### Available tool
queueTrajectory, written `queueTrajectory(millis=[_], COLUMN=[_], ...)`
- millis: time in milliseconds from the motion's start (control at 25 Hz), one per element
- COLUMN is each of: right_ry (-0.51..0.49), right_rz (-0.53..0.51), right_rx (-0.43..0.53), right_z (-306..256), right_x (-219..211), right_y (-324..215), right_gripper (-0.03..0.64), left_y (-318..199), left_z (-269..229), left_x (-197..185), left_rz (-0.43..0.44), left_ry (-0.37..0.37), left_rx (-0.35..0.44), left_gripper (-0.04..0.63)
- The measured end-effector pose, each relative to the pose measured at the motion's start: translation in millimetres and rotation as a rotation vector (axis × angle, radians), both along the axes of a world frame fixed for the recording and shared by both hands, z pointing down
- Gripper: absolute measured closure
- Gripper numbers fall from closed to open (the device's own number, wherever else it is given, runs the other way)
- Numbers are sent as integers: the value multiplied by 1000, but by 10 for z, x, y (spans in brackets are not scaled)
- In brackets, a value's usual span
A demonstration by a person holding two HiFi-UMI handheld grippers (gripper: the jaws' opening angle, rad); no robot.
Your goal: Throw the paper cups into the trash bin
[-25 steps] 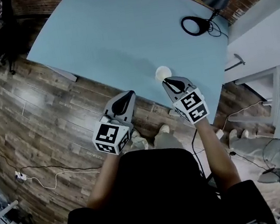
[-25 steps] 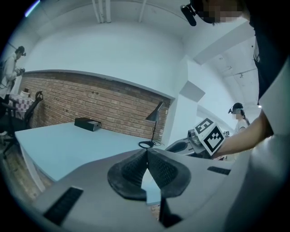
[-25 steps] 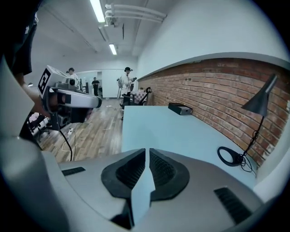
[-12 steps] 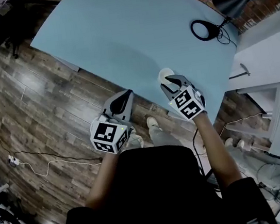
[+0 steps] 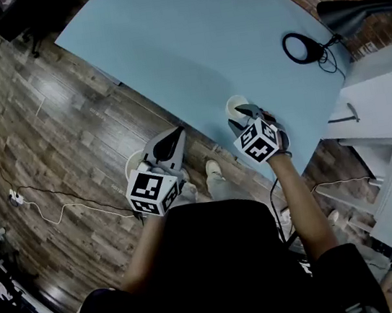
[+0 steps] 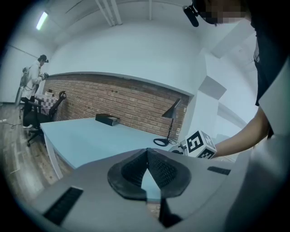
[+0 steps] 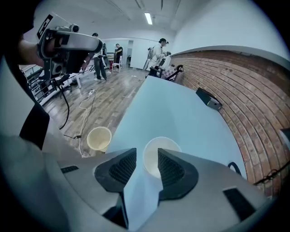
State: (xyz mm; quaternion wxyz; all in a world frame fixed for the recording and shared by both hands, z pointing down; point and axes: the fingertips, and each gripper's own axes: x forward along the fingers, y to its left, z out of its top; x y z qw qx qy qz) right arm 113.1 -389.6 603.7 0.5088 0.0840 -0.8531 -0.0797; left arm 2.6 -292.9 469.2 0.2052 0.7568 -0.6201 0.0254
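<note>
The right gripper's (image 7: pixel 146 154) jaws stand apart with only bare tabletop (image 7: pixel 174 111) between them. The cup (image 7: pixel 153 151) stands upright and open-mouthed just beyond their tips, at about 1 o'clock. Its near rim is hidden behind the right-hand jaw, so it is not yet inside the gap. In the head view the same gripper (image 5: pixel 246 113) hangs over the near edge of the tabletop (image 5: pixel 178 38), with the cup (image 5: pixel 235 103) close at its 11 o'clock.

The left gripper's (image 6: pixel 146 152) jaws meet at their tips and hold nothing. In the head view this gripper (image 5: pixel 171 142) hovers off the tabletop, over the floor (image 5: pixel 53 129), and looks idle.

A pale, round, open-topped vessel sits on the floor at about 9 o'clock from the right jaws. I take it for the bin (image 7: pixel 99 138). In the head view it (image 5: pixel 132 166) peeps out at the left gripper's 9 o'clock.

The step in hand looks like the reach for the cup, with the grasp not yet made. The next move likely calls for a small shift toward 1 o'clock and forward, so that the cup wall comes between the jaws. The squeeze should then be light, since a paper cup probably crushes or tips easily. After that comes a carry off the tabletop edge toward 9 o'clock and a release over the bin.
</note>
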Motion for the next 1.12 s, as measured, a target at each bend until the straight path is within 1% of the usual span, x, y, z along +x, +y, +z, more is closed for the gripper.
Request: queueTrajectory(millis=[280, 440, 520, 600, 640, 760, 920, 1120], right_ry=[62, 91, 101, 107, 109, 108, 94, 53], right_rz=[-69, -112, -127, -139, -145, -160, -170, -183], right_rx=[25, 15, 15, 23, 26, 30, 31, 7], right_z=[131, 183, 196, 195, 190, 170, 139, 79], right_x=[37, 68, 76, 91, 98, 97, 126, 77], right_y=[-1, 28, 25, 7, -1, -14, -29, -60], right_gripper=[485, 486, 506, 545, 564, 583, 589, 591], left_y=[30, 51, 45, 39, 42, 55, 44, 45], left_z=[21, 31, 20, 6, 1, -2, 18, 11], left_x=[-9, 12, 27, 56, 69, 89, 157, 198], left_rz=[-57, -82, -92, -102, -108, -127, -137, -177], left_ry=[0, 0, 5, 7, 8, 10, 11, 6], left_rx=[-13, -19, -13, -8, -8, -6, -11, -16], left_gripper=[586, 586, 586, 586, 586, 586, 586, 586])
